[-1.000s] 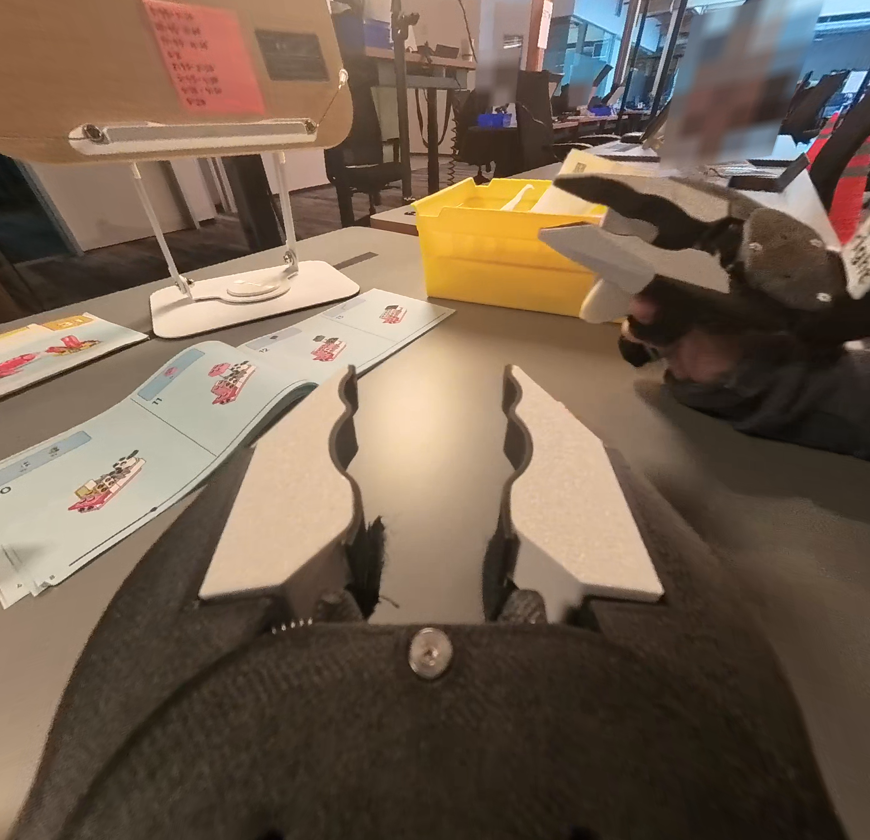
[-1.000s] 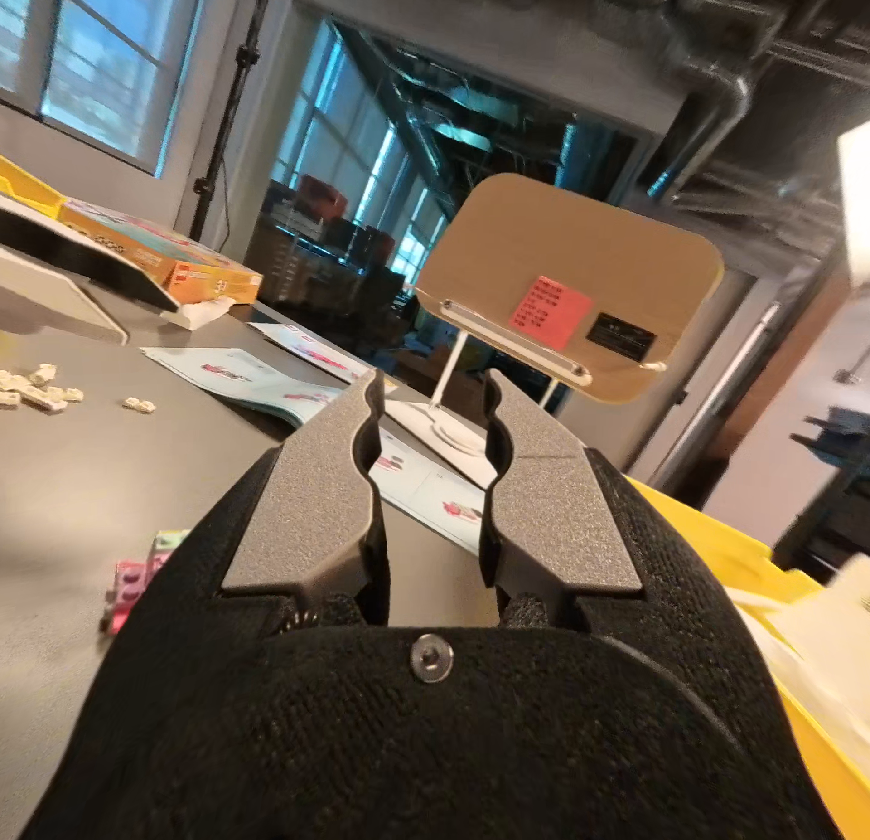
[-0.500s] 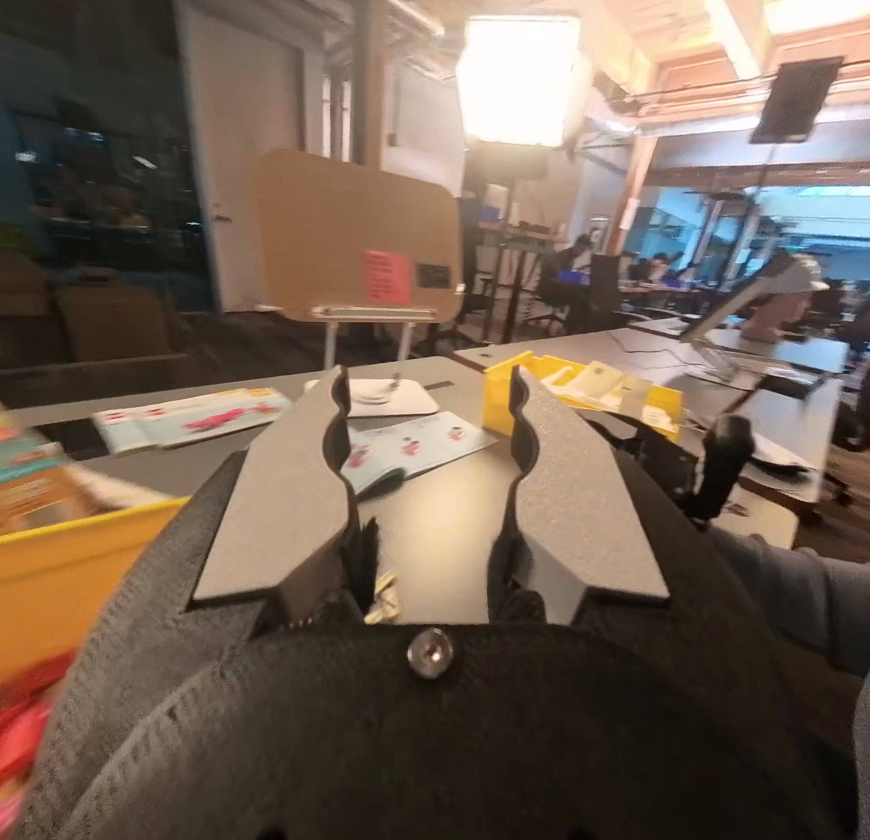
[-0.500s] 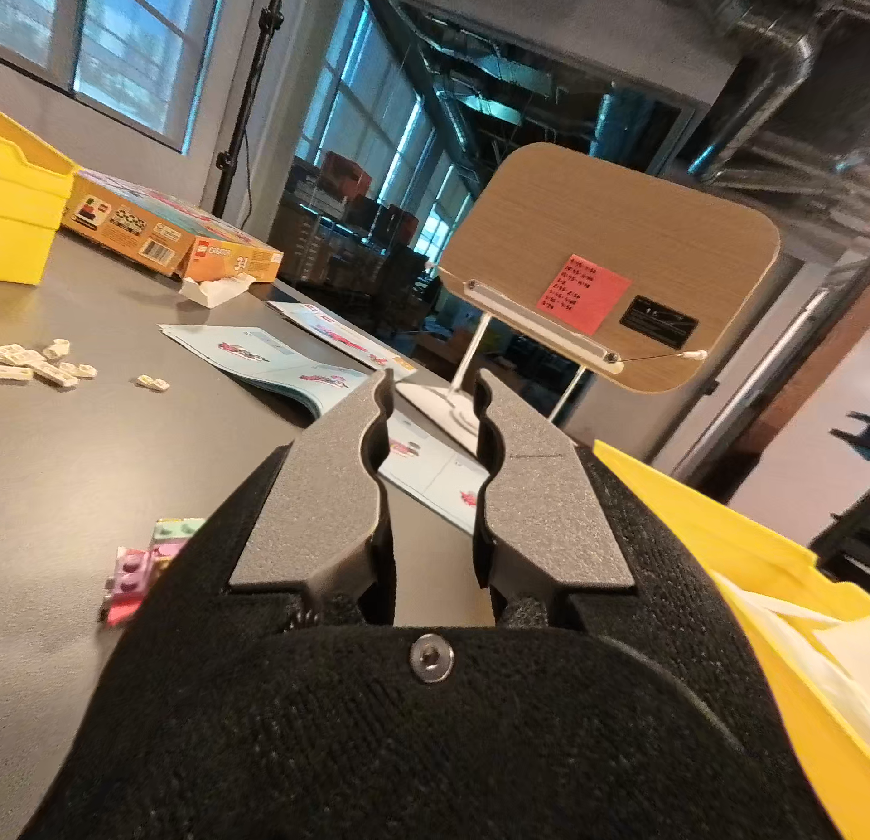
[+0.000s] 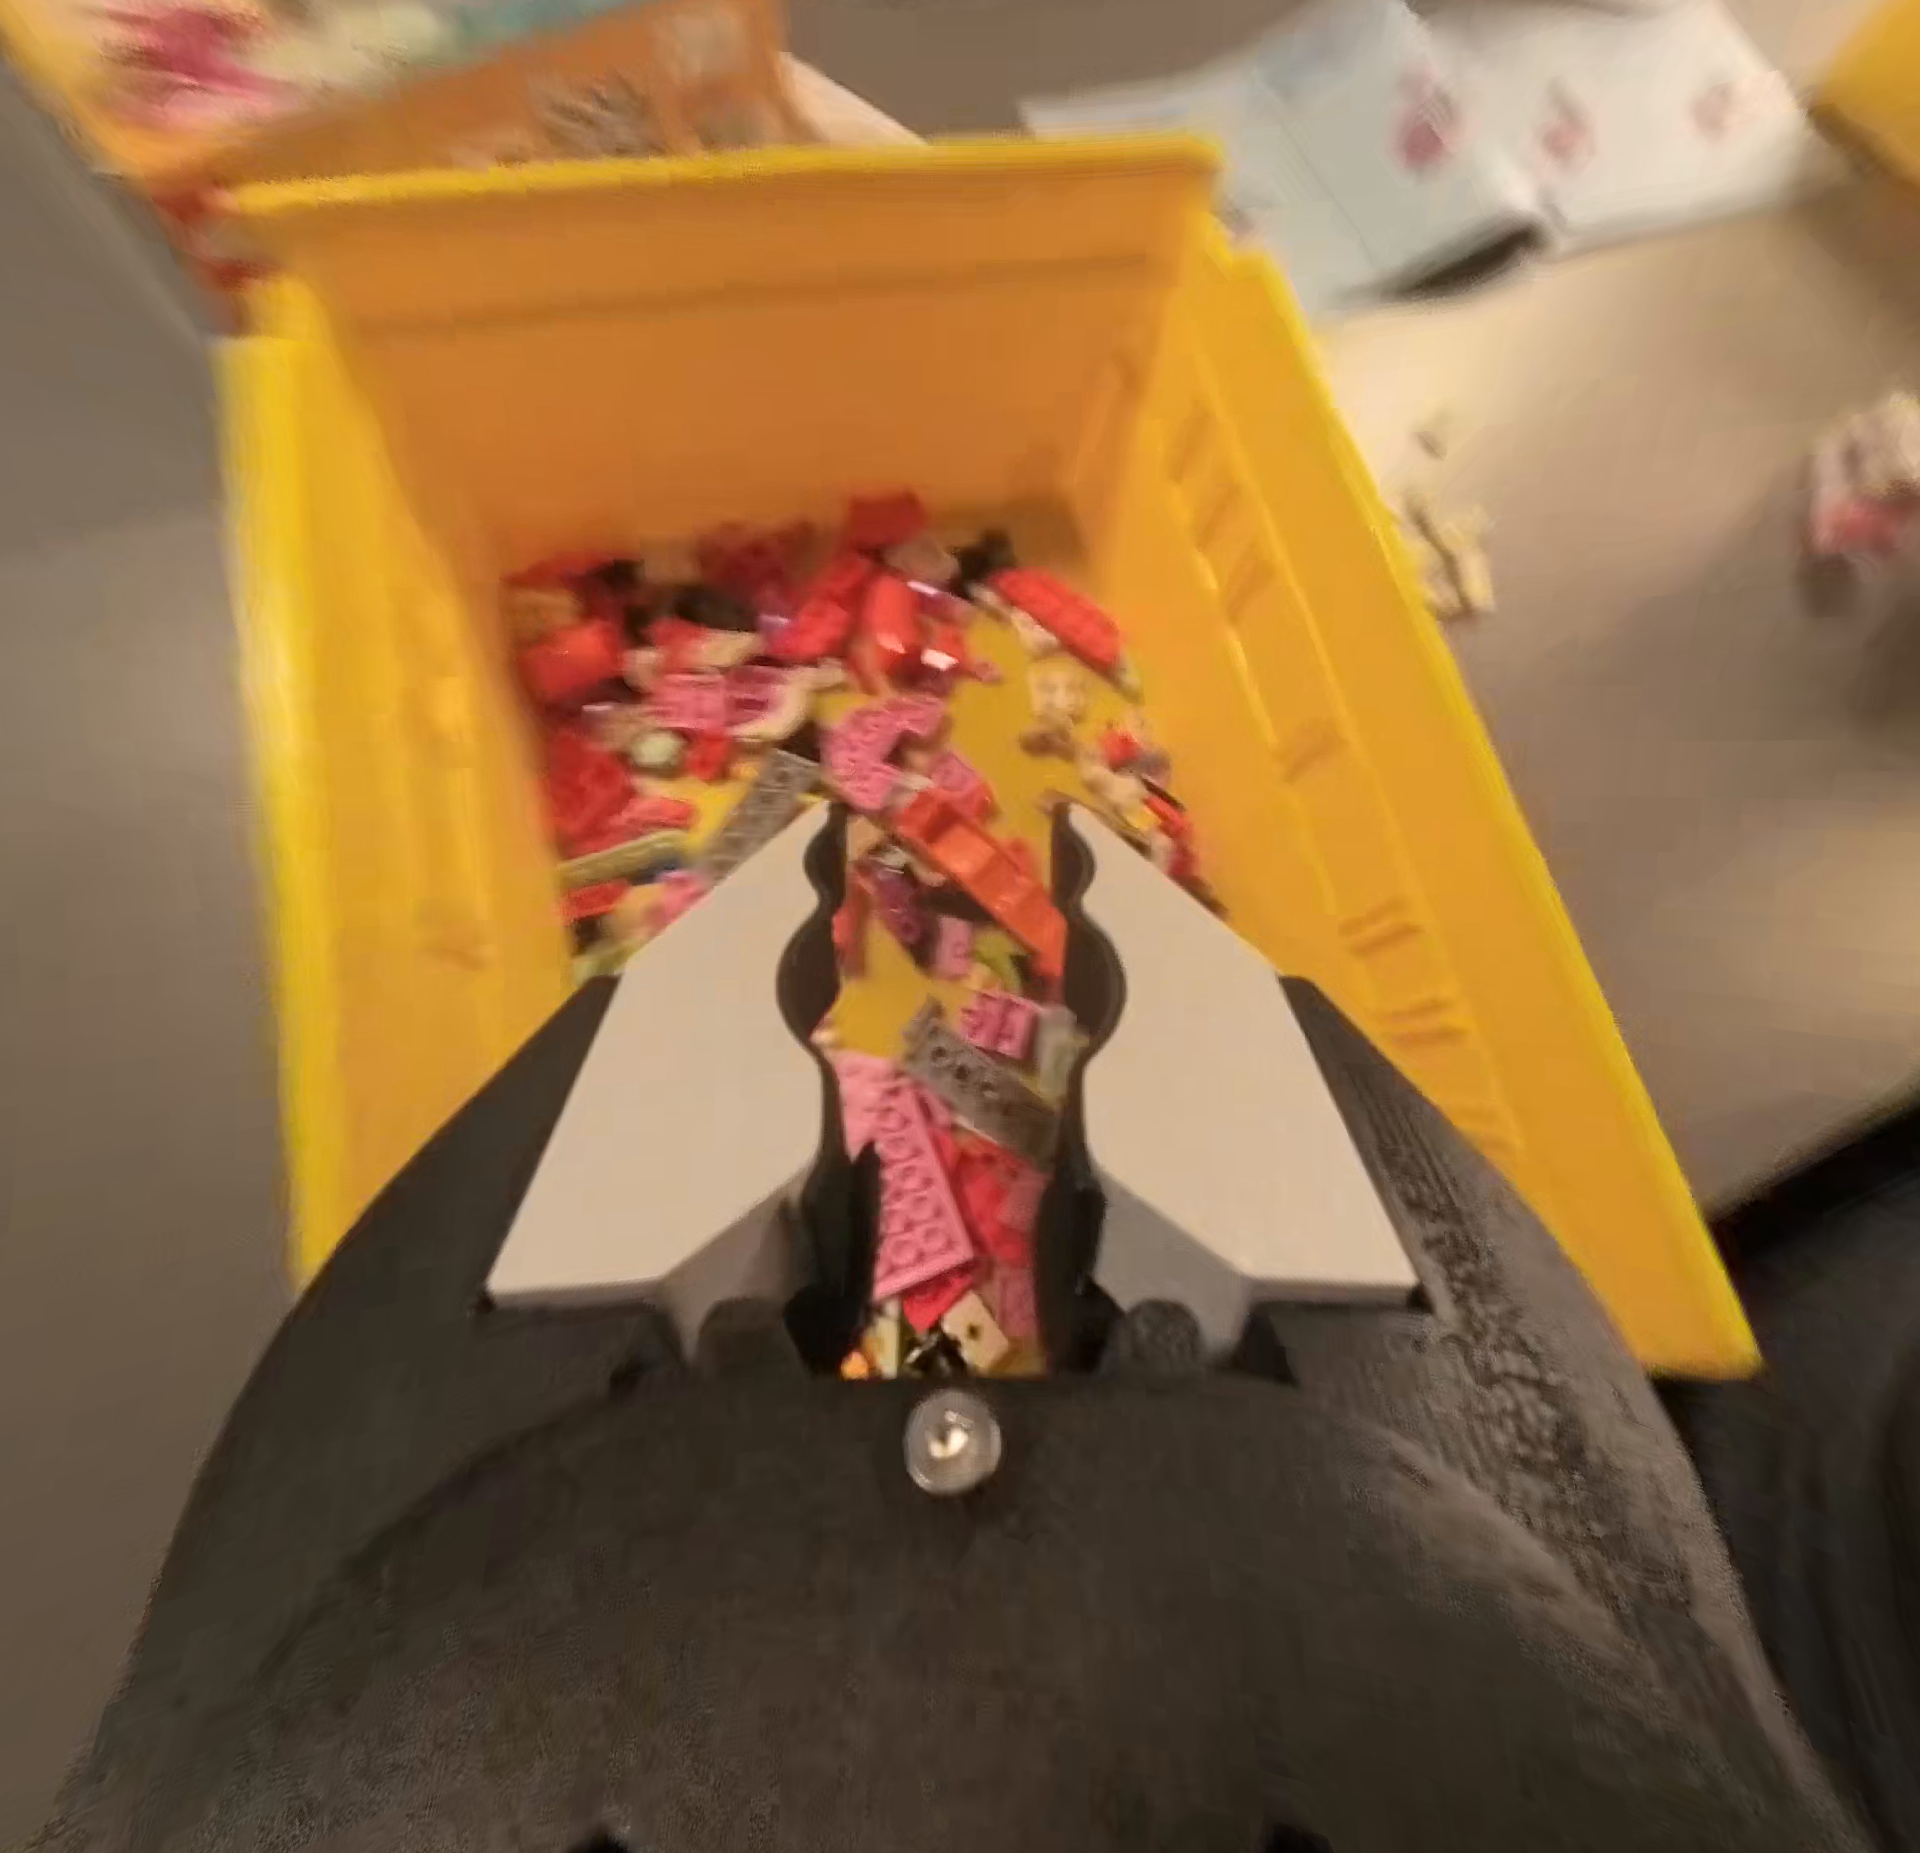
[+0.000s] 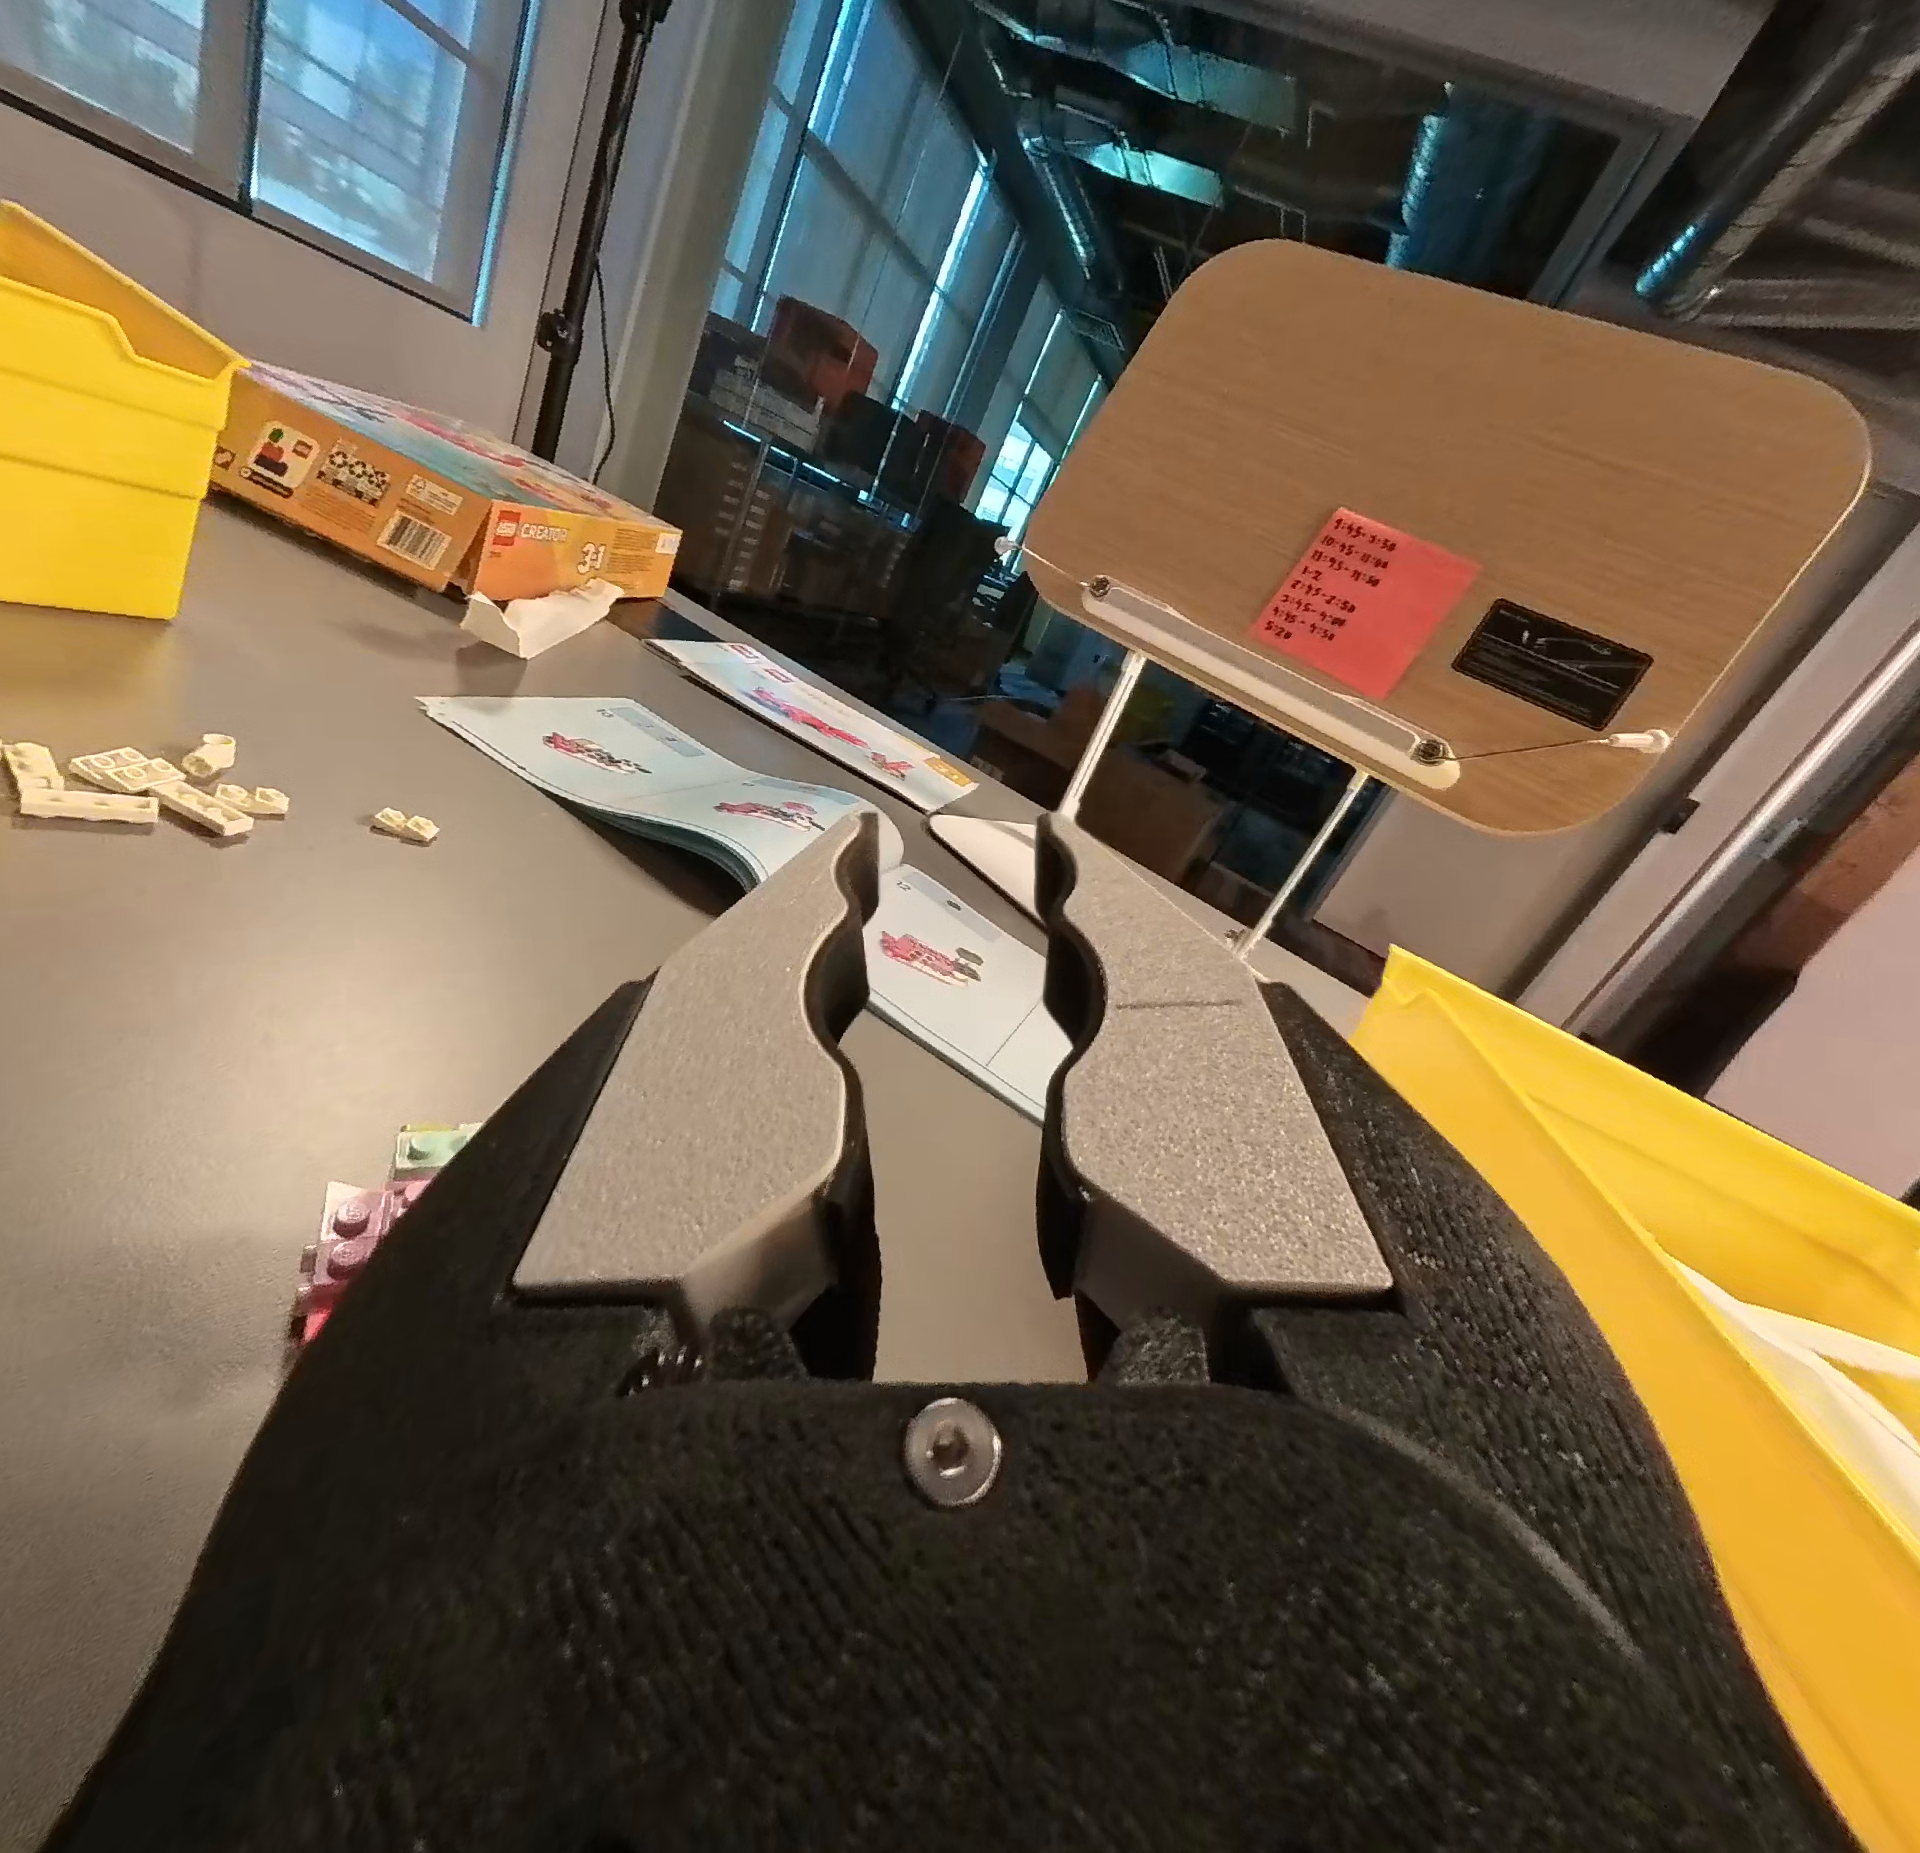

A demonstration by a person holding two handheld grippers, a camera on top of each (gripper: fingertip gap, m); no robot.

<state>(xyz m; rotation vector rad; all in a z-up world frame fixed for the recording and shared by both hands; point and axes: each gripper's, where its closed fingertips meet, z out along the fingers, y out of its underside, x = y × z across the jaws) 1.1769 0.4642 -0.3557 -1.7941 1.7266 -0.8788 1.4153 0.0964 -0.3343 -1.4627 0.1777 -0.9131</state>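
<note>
My left gripper (image 5: 948, 816) points down into a yellow bin (image 5: 727, 380) that holds several loose red, pink and grey bricks (image 5: 831, 681). Its jaws stand apart above the pile, with an orange-red brick (image 5: 966, 858) seen in the gap below the tips. Nothing is pressed between the pads; the view is blurred. My right gripper (image 6: 958, 832) is open and empty, low over the grey table (image 6: 260, 972), pointing at an open instruction booklet (image 6: 644, 764) and a wooden book stand (image 6: 1455, 556).
Small white bricks (image 6: 135, 780) lie at the left of the table. A pink and green brick assembly (image 6: 364, 1221) sits by my right gripper's left side. A second yellow bin (image 6: 1662, 1232) is close at right. A cardboard toy box (image 6: 436, 504) lies behind. Left tips to right tips: about 45 centimetres.
My left gripper has swung from facing across the table to looking down into the yellow bin, and its jaws have narrowed. My right gripper has barely moved; its jaws closed a little.
</note>
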